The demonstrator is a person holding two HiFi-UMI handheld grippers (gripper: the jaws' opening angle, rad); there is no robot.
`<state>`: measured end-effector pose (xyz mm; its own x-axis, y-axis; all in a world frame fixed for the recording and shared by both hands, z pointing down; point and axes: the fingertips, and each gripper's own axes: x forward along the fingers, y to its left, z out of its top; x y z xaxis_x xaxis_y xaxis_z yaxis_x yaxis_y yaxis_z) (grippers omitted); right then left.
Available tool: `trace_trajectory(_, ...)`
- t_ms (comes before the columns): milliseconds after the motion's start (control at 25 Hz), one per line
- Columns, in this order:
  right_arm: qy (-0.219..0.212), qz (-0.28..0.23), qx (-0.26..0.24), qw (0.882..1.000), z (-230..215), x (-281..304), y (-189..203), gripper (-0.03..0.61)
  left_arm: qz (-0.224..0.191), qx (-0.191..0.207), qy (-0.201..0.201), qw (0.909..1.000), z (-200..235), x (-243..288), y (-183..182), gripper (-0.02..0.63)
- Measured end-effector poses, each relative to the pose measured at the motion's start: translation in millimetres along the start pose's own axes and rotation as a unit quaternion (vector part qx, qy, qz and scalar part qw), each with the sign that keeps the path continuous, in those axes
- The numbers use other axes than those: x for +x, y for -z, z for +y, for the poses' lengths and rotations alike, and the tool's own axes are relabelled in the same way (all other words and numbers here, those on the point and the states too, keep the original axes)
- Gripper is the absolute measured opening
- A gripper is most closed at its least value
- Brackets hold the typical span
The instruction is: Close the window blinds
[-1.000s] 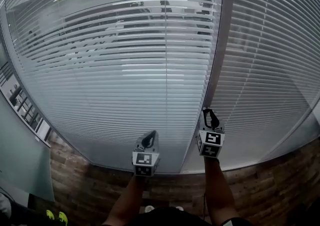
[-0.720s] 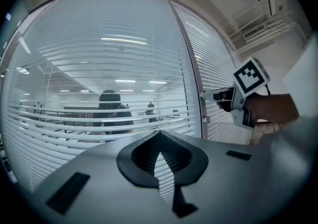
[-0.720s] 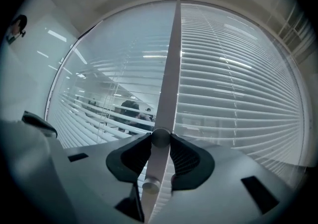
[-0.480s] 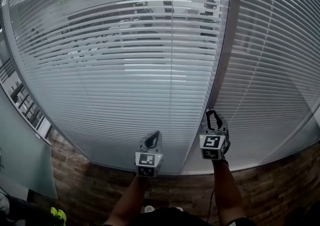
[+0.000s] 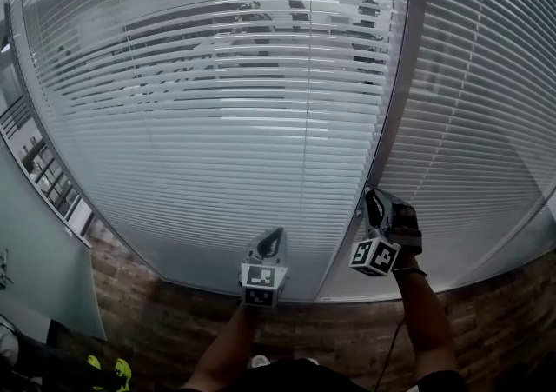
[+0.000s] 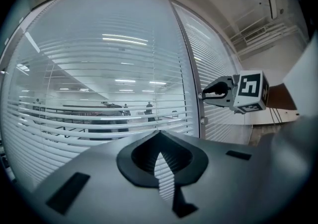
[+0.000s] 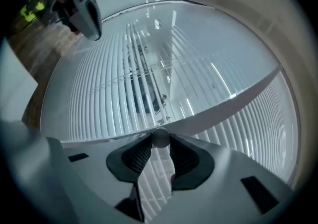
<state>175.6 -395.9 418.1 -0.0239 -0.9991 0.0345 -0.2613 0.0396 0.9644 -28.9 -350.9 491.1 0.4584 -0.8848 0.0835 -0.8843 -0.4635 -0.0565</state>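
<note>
Horizontal window blinds (image 5: 217, 121) fill most of the head view, their slats angled open so a lit room shows through the upper left. A grey frame post (image 5: 395, 103) runs down right of centre. At lower centre the left gripper (image 5: 274, 235) points at the blinds, jaw tips together with nothing between them. At lower right the right gripper (image 5: 373, 199) (rolled over at a slant) sits beside the post. Its jaws have just been closing and pinch a small round knob (image 7: 160, 137) at their tips.
</note>
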Motion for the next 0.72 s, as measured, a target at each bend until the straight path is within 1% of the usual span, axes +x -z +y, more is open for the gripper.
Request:
trace_trajectory(120, 0.005, -0.002, -0.078, 0.997, 2.7, 0.2, -0.3, 0.12, 0.002, 0.0, -0.003, 1.0, 2.0, -2.4, 1.3, -0.005)
trace_trajectory(160, 0.005, -0.003, -0.089, 0.996, 3.3, 0.3, -0.4, 0.121, 0.002, 0.0, -0.004, 1.0, 2.3, -3.1, 1.5, -0.003)
trace_trajectory(200, 0.005, -0.004, -0.088, 0.996, 3.5, 0.1, -0.5, 0.121, 0.001, 0.0, -0.004, 1.0, 2.3, -3.8, 1.1, -0.004)
trace_trajectory(240, 0.004, -0.005, -0.074, 0.997, 3.2, -0.6, -0.9, 0.121, 0.001, -0.001, -0.005, 1.0, 2.2, -4.2, 0.9, -0.004)
trace_trajectory(280, 0.003, -0.008, -0.048, 0.999, 2.6, -2.0, -1.5, 0.121, 0.001, 0.0, -0.004, 1.0, 1.9, -4.5, 1.5, -0.003)
trace_trajectory(320, 0.002, -0.011, -0.011, 1.0, 1.7, -4.1, -2.5, 0.121, 0.002, 0.001, -0.003, 1.0, 1.5, -4.7, 2.1, -0.004)
trace_trajectory(400, 0.0, -0.017, 0.083, 0.996, -0.2, -8.4, -3.4, 0.135, 0.003, 0.004, -0.001, 1.0, 0.4, -5.6, 2.1, -0.004)
trace_trajectory(440, -0.003, -0.018, 0.136, 0.991, -1.3, -9.4, -3.1, 0.145, 0.003, 0.005, 0.0, 1.0, -0.2, -5.9, 1.9, -0.004)
trace_trajectory(480, -0.007, -0.02, 0.196, 0.98, -2.5, -9.6, -2.5, 0.151, 0.003, 0.006, 0.001, 1.0, -0.6, -5.9, 1.8, -0.004)
trace_trajectory(520, -0.014, -0.022, 0.263, 0.964, -3.9, -9.2, -1.8, 0.155, 0.004, 0.007, 0.001, 1.0, -1.0, -5.9, 1.9, -0.004)
trace_trajectory(560, -0.02, -0.025, 0.332, 0.943, -5.7, -8.4, -0.4, 0.155, 0.004, 0.008, 0.001, 1.0, -1.5, -5.8, 2.0, -0.004)
trace_trajectory(640, -0.02, -0.024, 0.453, 0.891, -9.6, -6.0, 6.1, 0.155, 0.004, 0.01, 0.0, 0.9999, -2.7, -5.6, 2.3, -0.004)
trace_trajectory(680, -0.018, -0.021, 0.496, 0.868, -10.6, -4.3, 10.0, 0.155, 0.004, 0.009, 0.0, 0.9999, -3.2, -5.8, 2.7, -0.003)
trace_trajectory(720, -0.018, -0.02, 0.527, 0.849, -10.9, -2.4, 12.2, 0.155, 0.003, 0.008, -0.001, 1.0, -3.5, -6.2, 3.3, -0.004)
